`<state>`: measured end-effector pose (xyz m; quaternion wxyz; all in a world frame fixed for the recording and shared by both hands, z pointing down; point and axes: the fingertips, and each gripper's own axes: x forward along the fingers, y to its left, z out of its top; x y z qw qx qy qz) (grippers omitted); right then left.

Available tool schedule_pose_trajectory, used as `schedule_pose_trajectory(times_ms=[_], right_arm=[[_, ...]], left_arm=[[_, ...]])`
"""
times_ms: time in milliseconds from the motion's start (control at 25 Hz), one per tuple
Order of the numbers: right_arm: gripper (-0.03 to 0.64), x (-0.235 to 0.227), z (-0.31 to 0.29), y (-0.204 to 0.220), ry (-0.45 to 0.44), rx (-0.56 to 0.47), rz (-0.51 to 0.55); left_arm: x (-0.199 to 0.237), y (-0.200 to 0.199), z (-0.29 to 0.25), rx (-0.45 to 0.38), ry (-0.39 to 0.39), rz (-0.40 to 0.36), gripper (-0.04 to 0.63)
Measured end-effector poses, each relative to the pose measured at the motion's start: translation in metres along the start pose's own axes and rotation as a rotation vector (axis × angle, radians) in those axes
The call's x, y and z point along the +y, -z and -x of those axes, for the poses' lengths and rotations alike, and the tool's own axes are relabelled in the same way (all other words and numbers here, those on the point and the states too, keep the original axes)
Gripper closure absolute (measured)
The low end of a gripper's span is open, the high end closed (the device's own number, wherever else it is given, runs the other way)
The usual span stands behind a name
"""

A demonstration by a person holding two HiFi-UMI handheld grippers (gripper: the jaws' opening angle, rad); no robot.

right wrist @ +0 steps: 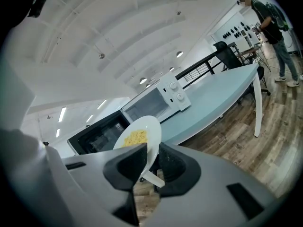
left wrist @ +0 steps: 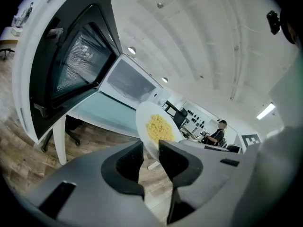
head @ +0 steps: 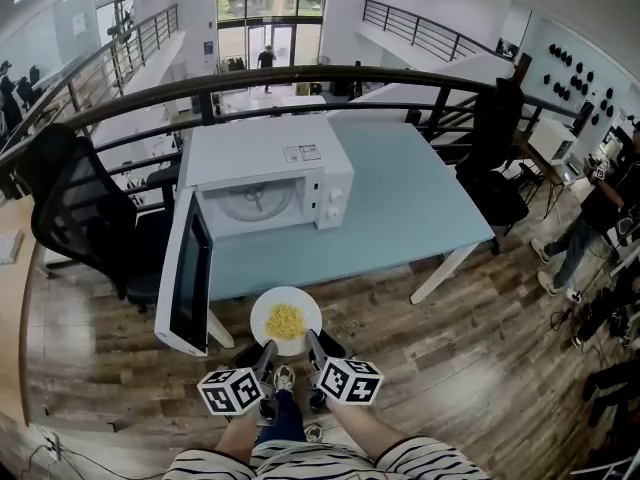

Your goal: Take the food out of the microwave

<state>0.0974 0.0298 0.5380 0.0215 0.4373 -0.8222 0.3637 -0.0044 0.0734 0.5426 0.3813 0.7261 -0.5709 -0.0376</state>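
A white plate with yellow food on it hangs in the air in front of the table, clear of the microwave. My left gripper is shut on the plate's near left rim and my right gripper is shut on its near right rim. In the left gripper view the plate runs between the jaws of the left gripper. The right gripper view shows the plate pinched by the right gripper. The microwave's door stands wide open to the left, and its chamber holds only the turntable.
The microwave stands on a pale blue table with white legs. A black office chair is at the left, another at the right. A curved black railing runs behind the table. A person stands at far right.
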Motion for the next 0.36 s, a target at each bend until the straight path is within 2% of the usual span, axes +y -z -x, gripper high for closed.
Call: schedule_pose_trajectory(times_ms=[360], right_arm=[[0.529, -0.0079, 0.0013, 0.0057, 0.01, 0.013, -0.012]], left_arm=[[0.0013, 0.0083, -0.0034, 0.018, 0.005, 0.007, 0.483]])
